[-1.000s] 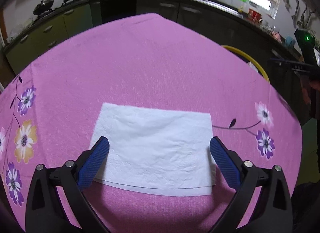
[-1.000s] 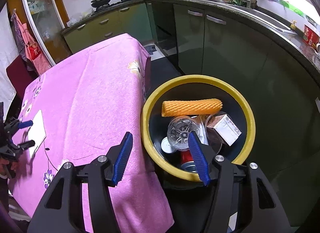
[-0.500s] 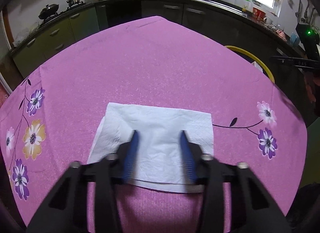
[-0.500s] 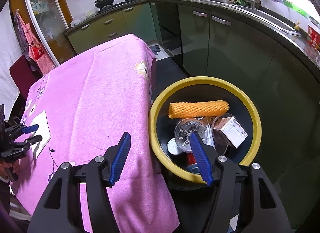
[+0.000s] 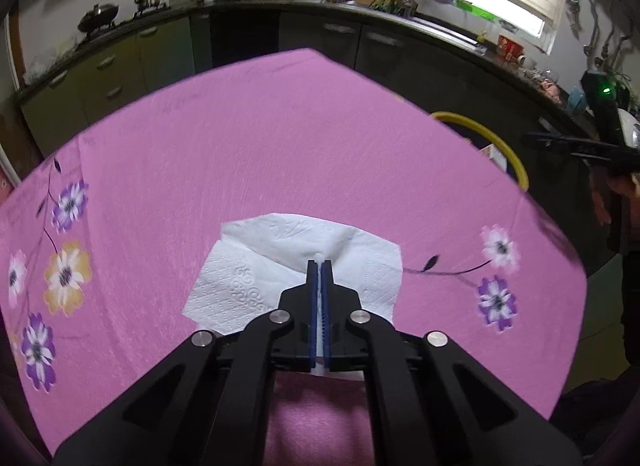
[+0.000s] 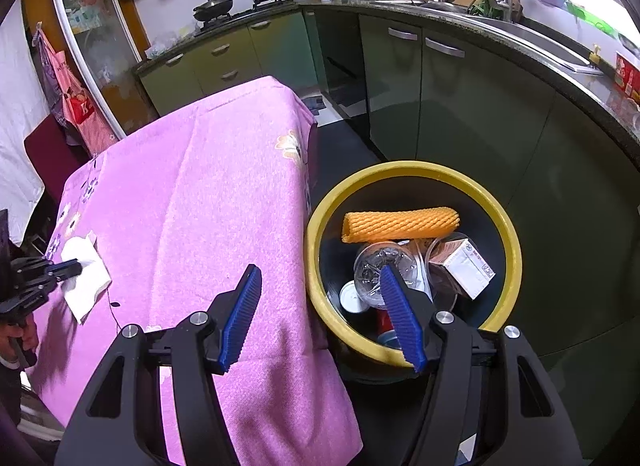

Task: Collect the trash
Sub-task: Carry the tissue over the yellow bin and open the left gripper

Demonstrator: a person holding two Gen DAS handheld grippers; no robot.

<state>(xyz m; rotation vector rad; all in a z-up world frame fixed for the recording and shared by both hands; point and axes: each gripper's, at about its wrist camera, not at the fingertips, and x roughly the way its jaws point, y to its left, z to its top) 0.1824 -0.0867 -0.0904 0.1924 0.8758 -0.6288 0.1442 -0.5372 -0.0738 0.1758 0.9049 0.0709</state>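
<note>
The napkin [image 5: 288, 266] lay low in the middle of the left wrist frame, on the pink cloth [image 5: 280, 153], its centre bunched into a ridge and its corners still flat on the cloth. The left gripper [image 5: 319, 266] was clamped on that ridge, its blue pads together with a strip of white paper pinched between them. In the right wrist frame the same napkin [image 6: 86, 278] sat at the far left edge.

The right gripper [image 6: 320, 278] stood with its jaws apart and nothing between them, low in its frame, straddling the cloth's edge and the bin [image 6: 516, 266]. The yellow-rimmed bin filled the lower right of that frame and held an orange foam net [image 6: 400, 221], a clear cup [image 6: 380, 266] and a carton [image 6: 468, 270].
</note>
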